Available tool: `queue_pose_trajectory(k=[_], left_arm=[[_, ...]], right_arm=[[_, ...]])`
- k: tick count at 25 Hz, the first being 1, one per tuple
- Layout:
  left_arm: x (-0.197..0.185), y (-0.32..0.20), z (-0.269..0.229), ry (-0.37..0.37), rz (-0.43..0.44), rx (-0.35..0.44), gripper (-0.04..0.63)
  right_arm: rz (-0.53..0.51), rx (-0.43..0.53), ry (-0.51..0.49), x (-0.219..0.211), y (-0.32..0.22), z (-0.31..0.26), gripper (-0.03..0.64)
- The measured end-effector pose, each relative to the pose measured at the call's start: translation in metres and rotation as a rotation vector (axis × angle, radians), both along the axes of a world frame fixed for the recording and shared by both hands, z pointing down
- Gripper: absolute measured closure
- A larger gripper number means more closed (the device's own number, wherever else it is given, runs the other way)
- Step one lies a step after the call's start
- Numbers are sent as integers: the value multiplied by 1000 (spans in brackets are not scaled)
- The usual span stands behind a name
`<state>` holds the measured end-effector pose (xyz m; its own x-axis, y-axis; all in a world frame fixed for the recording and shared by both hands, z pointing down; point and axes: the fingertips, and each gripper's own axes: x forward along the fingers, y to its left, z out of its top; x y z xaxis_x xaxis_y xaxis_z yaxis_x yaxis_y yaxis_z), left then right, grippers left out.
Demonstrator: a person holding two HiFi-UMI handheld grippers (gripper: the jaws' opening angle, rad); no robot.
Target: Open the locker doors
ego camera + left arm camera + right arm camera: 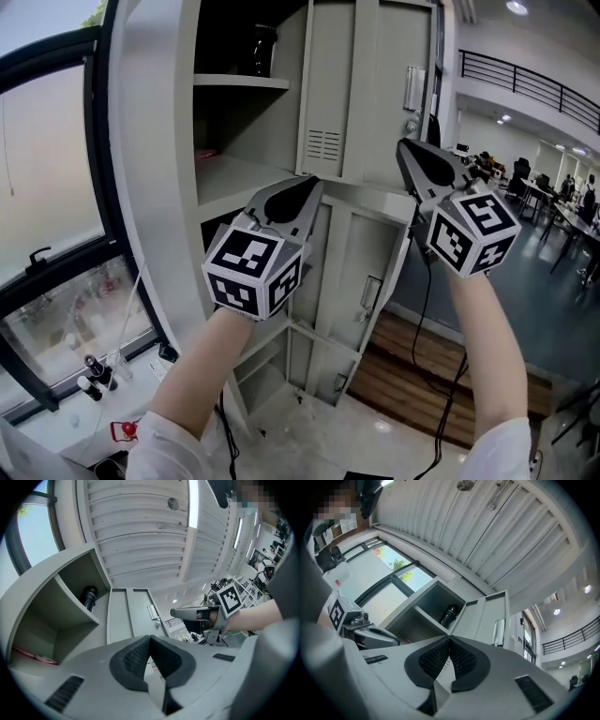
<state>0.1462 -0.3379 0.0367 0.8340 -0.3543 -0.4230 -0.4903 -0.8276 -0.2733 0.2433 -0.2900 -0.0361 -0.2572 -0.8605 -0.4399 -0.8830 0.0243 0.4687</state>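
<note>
A tall grey locker (159, 141) stands by the window with its doors swung open. The upper door (366, 94) carries a latch plate (413, 89); the lower door (352, 272) hangs open under it. My left gripper (305, 187) is shut and empty, its tip in front of the middle shelf edge. My right gripper (405, 152) is also shut and empty, just right of the upper door's lower corner. In the left gripper view the pads (140, 656) meet, and the right gripper (180, 613) shows beyond. The right gripper view shows closed pads (461, 660) below the open door (487, 616).
A black bottle (262, 47) stands in the top compartment, and something pink (208, 152) lies on the shelf below. A large window (47, 187) is to the left, small bottles (94, 375) on the floor beneath it. Black cables (422, 347) hang before a wooden floor strip (403, 375).
</note>
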Motion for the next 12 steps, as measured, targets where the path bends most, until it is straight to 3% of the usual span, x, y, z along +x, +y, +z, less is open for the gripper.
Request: queue_pose_trajectory(k=[6,12], left_arm=[[5,13,11,0,23,38,577],[21,32,17,-31,21,58,577]], right_arm=[[25,-34,100,-23,6,34,589],[2,-26,96,-25,22,54,589]])
